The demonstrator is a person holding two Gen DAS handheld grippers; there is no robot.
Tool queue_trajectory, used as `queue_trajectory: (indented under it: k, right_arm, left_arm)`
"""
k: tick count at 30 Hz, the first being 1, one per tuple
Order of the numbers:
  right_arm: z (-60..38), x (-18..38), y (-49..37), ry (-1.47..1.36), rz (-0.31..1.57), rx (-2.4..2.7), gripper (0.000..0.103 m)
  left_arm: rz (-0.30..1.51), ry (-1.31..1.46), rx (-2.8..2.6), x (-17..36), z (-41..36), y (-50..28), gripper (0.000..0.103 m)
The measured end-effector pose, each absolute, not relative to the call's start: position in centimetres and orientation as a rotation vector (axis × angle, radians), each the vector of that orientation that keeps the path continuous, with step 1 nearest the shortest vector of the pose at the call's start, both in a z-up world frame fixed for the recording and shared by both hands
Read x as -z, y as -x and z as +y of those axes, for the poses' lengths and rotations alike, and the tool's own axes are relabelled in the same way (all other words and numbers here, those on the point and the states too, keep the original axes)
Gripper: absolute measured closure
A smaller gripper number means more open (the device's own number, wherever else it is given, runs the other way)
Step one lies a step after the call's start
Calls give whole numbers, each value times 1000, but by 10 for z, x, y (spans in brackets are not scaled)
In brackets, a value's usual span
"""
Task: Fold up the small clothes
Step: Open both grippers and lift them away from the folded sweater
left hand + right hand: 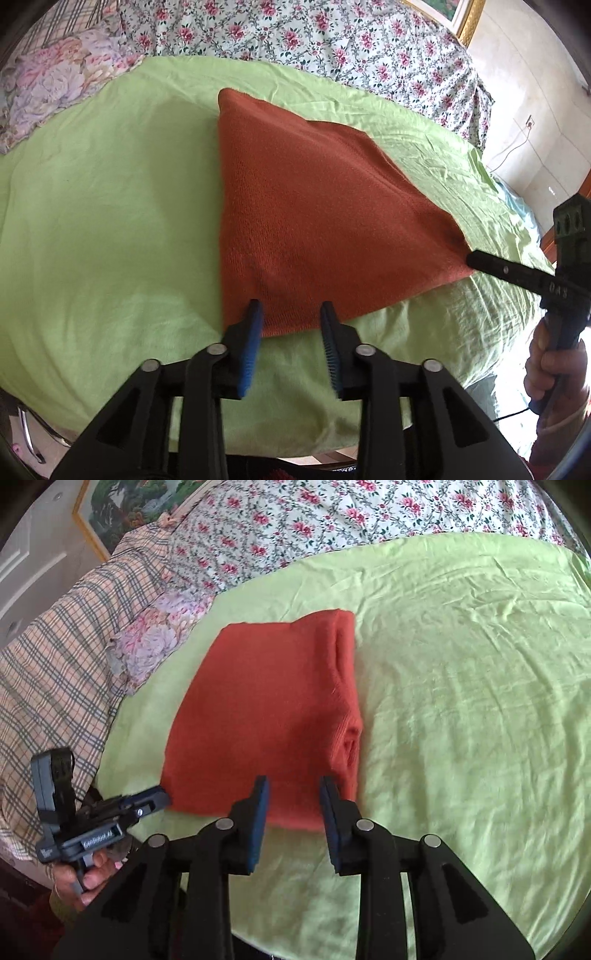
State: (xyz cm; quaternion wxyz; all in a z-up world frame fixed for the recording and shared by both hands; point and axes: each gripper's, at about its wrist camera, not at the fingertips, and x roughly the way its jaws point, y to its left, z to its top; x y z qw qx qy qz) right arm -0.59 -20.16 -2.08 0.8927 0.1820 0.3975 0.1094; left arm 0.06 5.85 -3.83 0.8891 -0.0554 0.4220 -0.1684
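A rust-orange knitted garment [314, 206] lies folded flat on a light green sheet [110, 221]; it also shows in the right wrist view [266, 716]. My left gripper [291, 310] is open, its blue pads over the garment's near edge at one corner. My right gripper [293, 786] is open at the garment's near edge by the thick folded side. In the left wrist view the right gripper [476, 260] reaches the garment's right corner. In the right wrist view the left gripper [162, 797] sits at the garment's left corner.
The green sheet [461, 701] covers a round surface. Behind it lie a floral cloth [332, 37], a plaid cloth [55, 672] and a pale flowered cushion [159, 638]. A framed picture [122, 506] leans at the back. The sheet's front edge [295, 439] drops off close to me.
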Motion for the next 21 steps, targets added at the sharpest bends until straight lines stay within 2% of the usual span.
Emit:
queue_trajectory:
  k: [2, 3, 5, 7, 11, 13, 21]
  right_arm:
    - [-197, 21, 13, -370, 833, -227, 69]
    - [-196, 21, 15, -367, 835, -225, 68]
    - [-194, 22, 21, -364, 843, -224, 61]
    - [-192, 22, 26, -356, 849, -217, 53]
    - [-190, 20, 35, -329, 850, -198, 33]
    - [-188, 19, 39, -313, 852, -188, 28]
    - [-182, 17, 44, -258, 866, -164, 17]
  left_arm:
    - [866, 91, 331, 35, 56, 4, 54]
    - [862, 78, 324, 34, 55, 7, 52]
    - [862, 65, 317, 33, 56, 11, 41]
    - [861, 59, 301, 33, 59, 16, 35]
    - [862, 51, 271, 29, 66, 22, 27]
    - [858, 29, 237, 26, 69, 25, 25]
    - [847, -67, 118, 16, 74, 31, 20]
